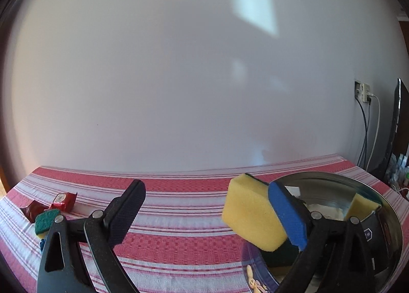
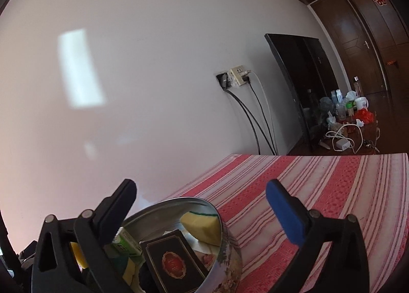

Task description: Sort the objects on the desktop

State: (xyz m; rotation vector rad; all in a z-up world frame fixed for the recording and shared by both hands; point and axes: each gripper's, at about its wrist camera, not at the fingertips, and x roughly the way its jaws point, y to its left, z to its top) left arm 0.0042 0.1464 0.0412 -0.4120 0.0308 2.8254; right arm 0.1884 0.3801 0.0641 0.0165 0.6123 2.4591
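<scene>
My left gripper (image 1: 206,187) is open. A yellow sponge (image 1: 253,213) with a dark green scrub side lies against its blue right pad (image 1: 288,213), far from the black left pad, over the near rim of a round metal tin (image 1: 332,178). Inside the tin are another yellow sponge (image 1: 360,206) and a dark box. In the right wrist view my right gripper (image 2: 202,187) stands open above the same tin (image 2: 179,202), nothing between its fingers. That tin holds a black box with a red emblem (image 2: 173,262), a yellow sponge (image 2: 202,226) and a green-white carton (image 2: 127,241).
The table wears a red and white striped cloth (image 1: 179,216). At its left lie red candy wrappers (image 1: 62,201) and a green scrub pad (image 1: 47,221). A pale wall rises behind, with a socket and cables (image 2: 237,78). A dark screen (image 2: 301,83) and a cluttered side table (image 2: 345,124) stand to the right.
</scene>
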